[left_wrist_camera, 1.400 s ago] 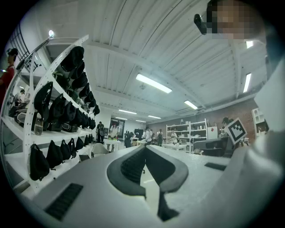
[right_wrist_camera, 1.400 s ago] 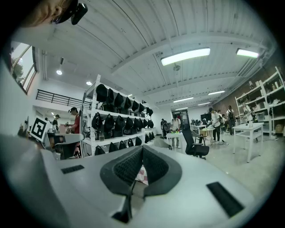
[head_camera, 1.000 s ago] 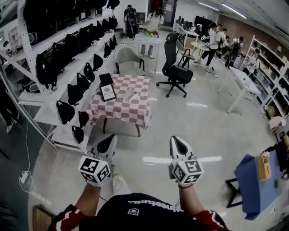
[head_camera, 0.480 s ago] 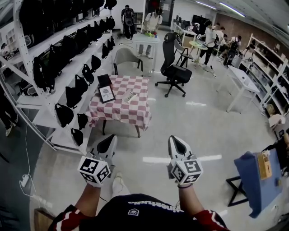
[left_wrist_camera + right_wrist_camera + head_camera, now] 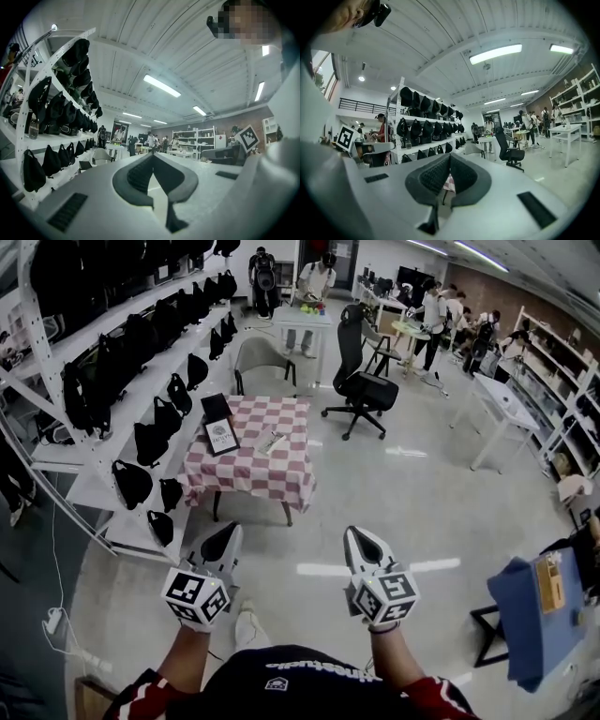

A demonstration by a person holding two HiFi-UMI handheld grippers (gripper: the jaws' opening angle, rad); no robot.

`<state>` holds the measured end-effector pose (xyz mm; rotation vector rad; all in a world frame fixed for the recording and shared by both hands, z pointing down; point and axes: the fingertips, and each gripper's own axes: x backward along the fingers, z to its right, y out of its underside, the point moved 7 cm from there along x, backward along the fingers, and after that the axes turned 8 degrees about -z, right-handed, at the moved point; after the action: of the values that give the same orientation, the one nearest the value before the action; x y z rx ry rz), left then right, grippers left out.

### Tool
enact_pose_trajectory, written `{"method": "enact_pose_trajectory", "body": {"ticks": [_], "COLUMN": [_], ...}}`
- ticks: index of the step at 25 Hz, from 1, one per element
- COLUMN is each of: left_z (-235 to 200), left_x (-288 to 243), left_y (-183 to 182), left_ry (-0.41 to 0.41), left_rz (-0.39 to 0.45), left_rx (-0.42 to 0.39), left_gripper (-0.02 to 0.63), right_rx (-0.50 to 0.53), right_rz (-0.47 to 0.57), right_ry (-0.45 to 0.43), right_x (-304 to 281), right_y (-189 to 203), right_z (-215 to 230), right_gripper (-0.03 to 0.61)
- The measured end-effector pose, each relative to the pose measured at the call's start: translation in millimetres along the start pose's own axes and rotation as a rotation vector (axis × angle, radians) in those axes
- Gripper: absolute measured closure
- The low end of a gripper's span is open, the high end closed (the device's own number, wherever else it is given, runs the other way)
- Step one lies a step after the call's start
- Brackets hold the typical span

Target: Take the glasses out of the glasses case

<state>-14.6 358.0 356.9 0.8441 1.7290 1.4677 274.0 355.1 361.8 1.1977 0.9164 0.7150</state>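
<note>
On the far table: glasses case, both grippers empty

Head view: small pale oblong glasses case [image 5: 272,440] lies on the pink-and-white checked cloth table [image 5: 253,474], well apart from the left gripper [image 5: 232,529] and right gripper [image 5: 359,532].
Left gripper view: jaws closed together, nothing held.
Right gripper view: jaws closed together, nothing held.

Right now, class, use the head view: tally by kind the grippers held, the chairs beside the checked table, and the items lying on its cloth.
Grippers: 2 (left gripper, right gripper)
Chairs: 2 (grey armchair, black office chair)
Items on the checked table: 3 (dark box, framed card, pale slim item)
Total: 7
</note>
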Motion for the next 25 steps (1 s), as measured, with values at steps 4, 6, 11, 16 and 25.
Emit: {"method": "enact_pose_trajectory", "body": {"ticks": [4, 6, 11, 16, 25], "left_z": [-13, -21, -43, -68, -122], "left_x": [-6, -10, -25, -45, -79], "left_y": [-3, -6, -13, -20, -28], "left_ry": [-0.001, -0.003, -0.001, 0.012, 0.013], "left_rz": [0.001, 0.001, 0.005, 0.009, 0.016], "left_rx": [0.009, 0.011, 0.014, 0.023, 0.032], "left_gripper": [0.607, 0.607, 0.607, 0.607, 0.607], "right_rx": [0.007, 0.011, 0.018, 0.028, 0.035], "right_rz": [-0.011, -0.011, -0.013, -0.018, -0.022], "right_ry": [-0.007, -0.009, -0.008, -0.001, 0.009], "right_x": [-15, -24, -49, -77, -138], "right_y": [-7, -13, -24, -36, -51], "right_z": [-2, -1, 1, 2, 4], "right_gripper": [0.583, 0.583, 0.583, 0.583, 0.583]}}
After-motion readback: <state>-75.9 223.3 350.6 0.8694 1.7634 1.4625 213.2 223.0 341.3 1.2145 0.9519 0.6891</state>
